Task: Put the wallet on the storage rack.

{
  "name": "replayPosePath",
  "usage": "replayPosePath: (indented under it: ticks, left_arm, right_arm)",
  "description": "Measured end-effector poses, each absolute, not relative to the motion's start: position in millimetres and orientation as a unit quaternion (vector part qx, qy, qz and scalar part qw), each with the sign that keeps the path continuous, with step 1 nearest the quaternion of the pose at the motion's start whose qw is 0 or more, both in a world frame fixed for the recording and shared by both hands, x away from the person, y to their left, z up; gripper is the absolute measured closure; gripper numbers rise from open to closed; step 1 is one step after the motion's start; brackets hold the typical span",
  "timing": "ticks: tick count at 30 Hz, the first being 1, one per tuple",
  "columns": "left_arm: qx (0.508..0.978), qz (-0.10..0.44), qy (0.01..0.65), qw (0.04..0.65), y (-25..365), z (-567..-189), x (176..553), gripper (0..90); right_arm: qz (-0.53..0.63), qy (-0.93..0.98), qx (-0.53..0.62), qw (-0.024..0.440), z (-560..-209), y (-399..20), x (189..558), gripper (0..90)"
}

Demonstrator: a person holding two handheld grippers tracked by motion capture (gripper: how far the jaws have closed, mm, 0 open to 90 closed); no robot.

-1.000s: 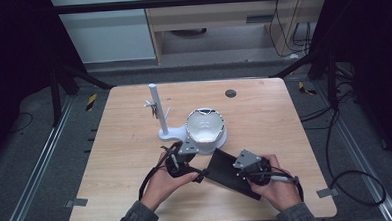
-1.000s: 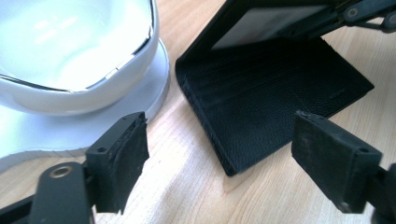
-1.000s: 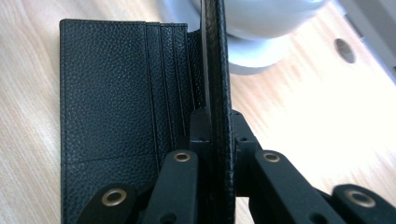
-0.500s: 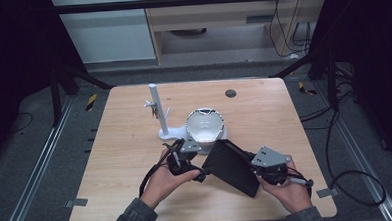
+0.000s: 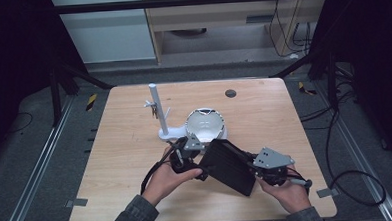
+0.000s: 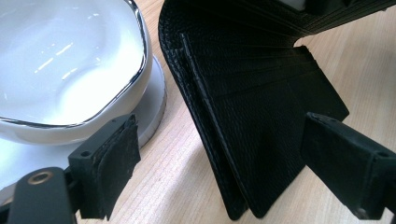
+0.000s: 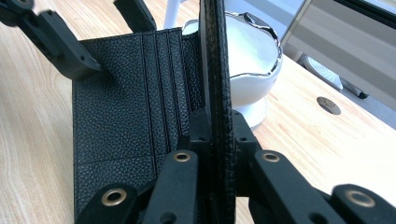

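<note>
The wooden table bears a black wallet, opened beside the white bowl. The right gripper clamps one wallet flap upright; the left gripper, jaws just widened, straddles the other flap unpressed

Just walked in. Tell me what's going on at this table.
A person works a black wallet open with two hand-held grippers. The right gripper is clamped on one flap, holding it upright. The left gripper has just been opening its jaws, with the other flap lying between them unpinched, beside a white bowl.
</note>
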State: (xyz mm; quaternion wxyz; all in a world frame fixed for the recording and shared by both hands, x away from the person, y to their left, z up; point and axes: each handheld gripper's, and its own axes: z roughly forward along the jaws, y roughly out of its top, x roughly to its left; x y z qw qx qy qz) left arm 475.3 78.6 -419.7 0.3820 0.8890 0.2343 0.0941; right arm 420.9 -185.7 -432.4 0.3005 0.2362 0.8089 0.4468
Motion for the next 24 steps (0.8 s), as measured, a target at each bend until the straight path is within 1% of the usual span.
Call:
replayPosePath:
  ticks: [7,10,13,15,16,17,20,22,24]
  left_arm:
    - [0.893,0.078,0.235,0.376,72.0,-427.4,481.8,11.7]
    - [0.893,0.063,0.236,0.377,69.9,-429.0,484.7,13.8]
    - [0.889,0.051,0.24,0.388,68.3,-427.3,487.8,20.7]
    - [0.884,0.046,0.242,0.397,69.5,-421.5,489.9,35.0]
    - [0.883,0.039,0.241,0.4,69.4,-418.2,490.4,40.5]
    - [0.886,0.038,0.236,0.397,69.4,-414.1,490.6,48.5]
    - [0.896,0.03,0.231,0.378,67.3,-400.6,490.6,61.0]
    - [0.895,0.018,0.224,0.385,66.1,-391.9,490.2,71.0]
    - [0.9,0.019,0.215,0.379,63.2,-383.2,488.6,77.1]
  right_arm:
    - [0.452,0.806,0.235,0.3,-431.9,-186.1,420.8,83.7]
    - [0.457,0.803,0.236,0.301,-430.7,-186.8,420.7,83.7]
    - [0.465,0.798,0.236,0.304,-429.6,-187.4,420.7,83.7]
    - [0.469,0.795,0.235,0.306,-428.7,-188.1,420.2,83.7]
    - [0.47,0.794,0.235,0.305,-428.4,-188.5,420.2,83.7]
    - [0.471,0.794,0.235,0.305,-428.6,-188.7,420.2,83.6]
    - [0.473,0.796,0.232,0.298,-430.4,-189.3,420.0,83.3]
    - [0.472,0.799,0.232,0.292,-431.6,-190.6,419.1,81.8]
    - [0.473,0.8,0.233,0.285,-433.1,-193.0,418.1,79.4]
